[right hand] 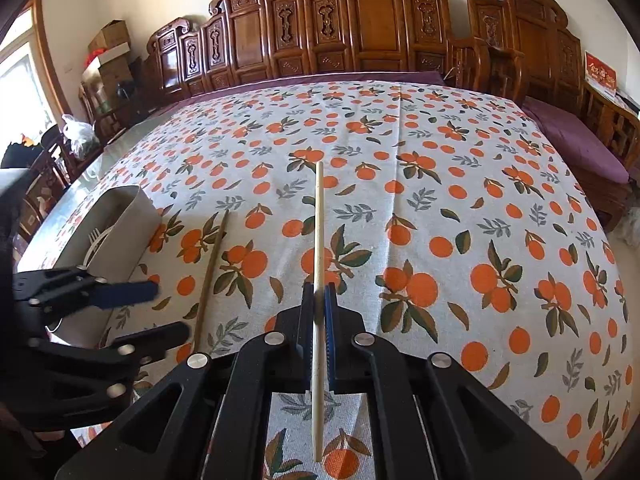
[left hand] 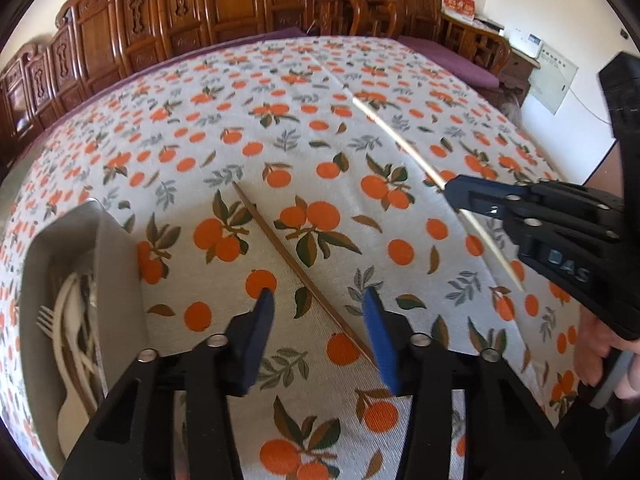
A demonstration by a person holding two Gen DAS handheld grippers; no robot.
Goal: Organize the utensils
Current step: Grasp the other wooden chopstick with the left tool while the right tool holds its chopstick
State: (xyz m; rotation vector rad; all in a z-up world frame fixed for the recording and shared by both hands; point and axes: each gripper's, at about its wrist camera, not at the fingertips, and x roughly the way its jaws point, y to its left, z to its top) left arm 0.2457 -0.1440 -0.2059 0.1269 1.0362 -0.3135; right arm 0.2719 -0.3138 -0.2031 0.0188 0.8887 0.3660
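My right tongs (right hand: 319, 300) pinch a pale chopstick (right hand: 318, 240) above the bench (right hand: 440, 200). My left tongs (left hand: 320, 312) stand spread astride a brown chopstick (left hand: 280, 240) lying on the cloth, not gripping. Farther left, the grey holder (left hand: 116, 248) keeps a fork (left hand: 46, 320).

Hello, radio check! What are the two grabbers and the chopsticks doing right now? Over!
Right hand-held gripper shut on pale chopstick. Left hand-held gripper open, straddling brown chopstick on tablecloth. Utensil holder left. Nothing blocking.
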